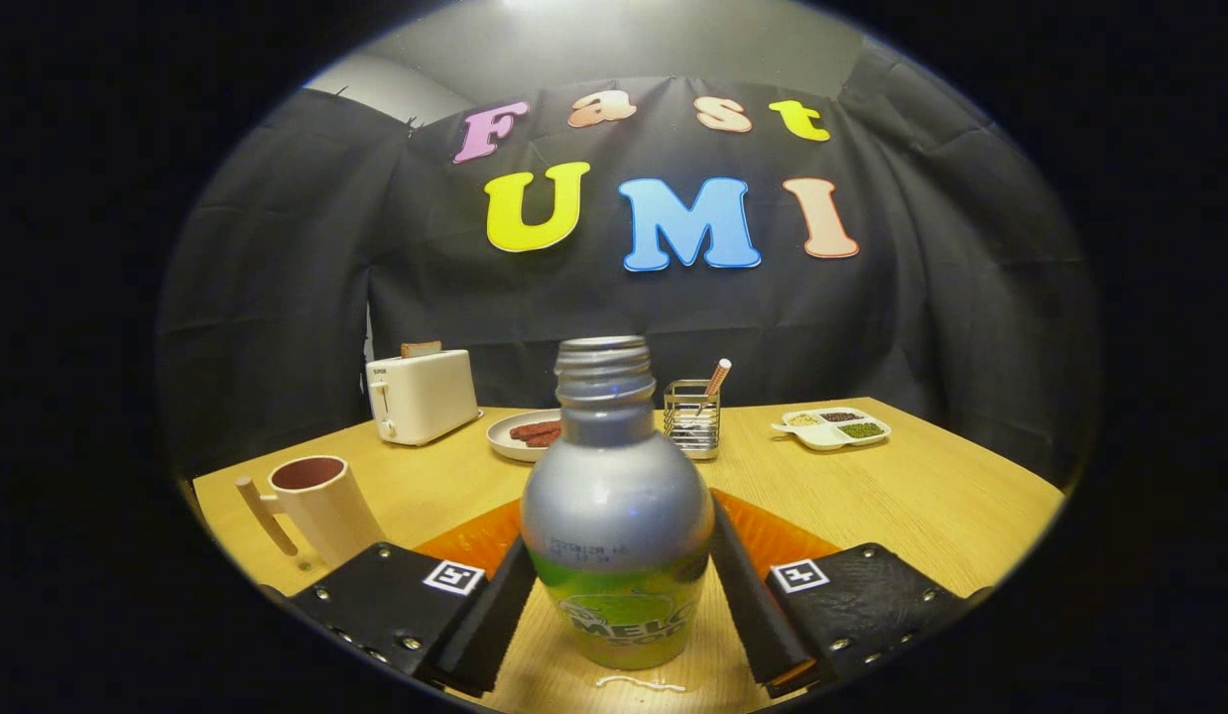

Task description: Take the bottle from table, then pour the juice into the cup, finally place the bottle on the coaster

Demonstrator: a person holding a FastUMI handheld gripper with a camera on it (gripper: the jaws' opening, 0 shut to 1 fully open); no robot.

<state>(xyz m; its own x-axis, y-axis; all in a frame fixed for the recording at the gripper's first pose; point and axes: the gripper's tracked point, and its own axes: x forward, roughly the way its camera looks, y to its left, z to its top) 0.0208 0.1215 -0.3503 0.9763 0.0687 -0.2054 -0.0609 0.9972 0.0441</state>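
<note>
One upright bottle point(616, 516), mouth up; tool point(619, 605) clamped.

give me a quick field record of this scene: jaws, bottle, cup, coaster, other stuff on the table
jaws: gripper closed on both sides of the bottle
bottle: silver bottle upright, cap off, base at table level
cup: cream mug with handle, upright, beside the left finger
coaster: orange coaster just behind the bottle
table: wooden table
beyond: toaster, plate of sausages, wire holder, divided tray
task stage: bottle gripped, pouring not yet begun
</note>
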